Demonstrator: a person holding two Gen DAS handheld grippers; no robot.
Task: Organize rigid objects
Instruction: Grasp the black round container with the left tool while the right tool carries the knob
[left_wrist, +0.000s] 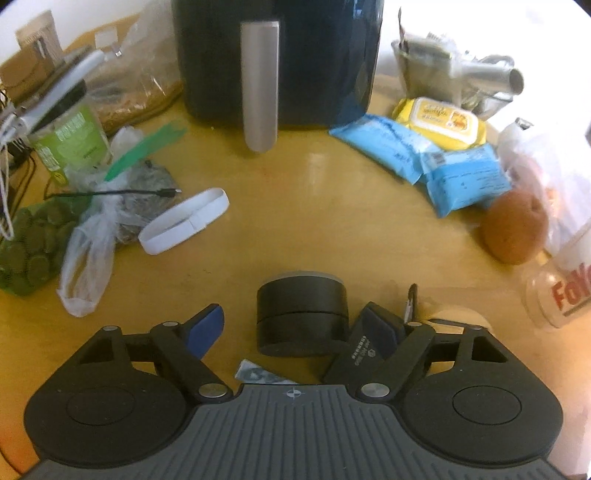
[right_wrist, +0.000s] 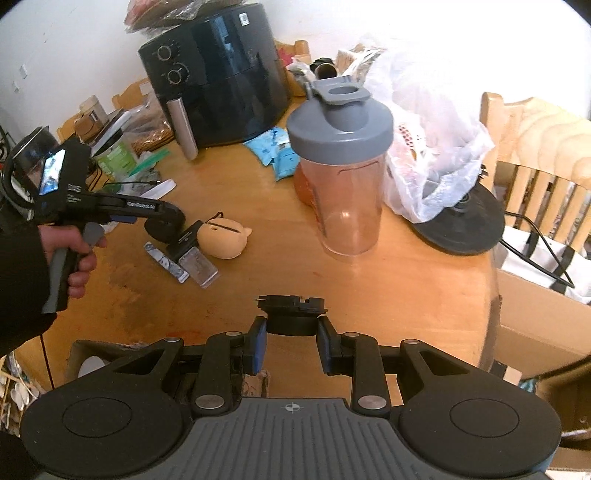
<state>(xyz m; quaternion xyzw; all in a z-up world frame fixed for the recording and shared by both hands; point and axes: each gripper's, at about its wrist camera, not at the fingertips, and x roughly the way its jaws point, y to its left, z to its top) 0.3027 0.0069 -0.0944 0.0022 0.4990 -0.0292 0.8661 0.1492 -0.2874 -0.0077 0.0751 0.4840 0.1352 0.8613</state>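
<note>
In the left wrist view a short black cylinder (left_wrist: 301, 317) stands on the wooden table (left_wrist: 314, 206) between the fingers of my left gripper (left_wrist: 291, 310). The left blue pad (left_wrist: 207, 328) stands clear of it, so the gripper is open; the right finger (left_wrist: 373, 332) sits close beside it, over a flat black case (left_wrist: 351, 358). In the right wrist view my right gripper (right_wrist: 290, 332) is shut on a small black round part (right_wrist: 290, 314) with a flat bracket on top, held above the table's near edge. A hand holds the left gripper (right_wrist: 162, 221) at the left, beside a tan slotted figure (right_wrist: 221, 240).
A black air fryer (left_wrist: 277, 55) stands at the back. A white band (left_wrist: 184, 221) and plastic bags lie left; blue wipe packs (left_wrist: 424, 158) and a brown fruit (left_wrist: 513, 229) lie right. A grey-lidded shaker bottle (right_wrist: 340, 177), a white bag (right_wrist: 424, 147) and a black disc (right_wrist: 465, 221) fill the right side.
</note>
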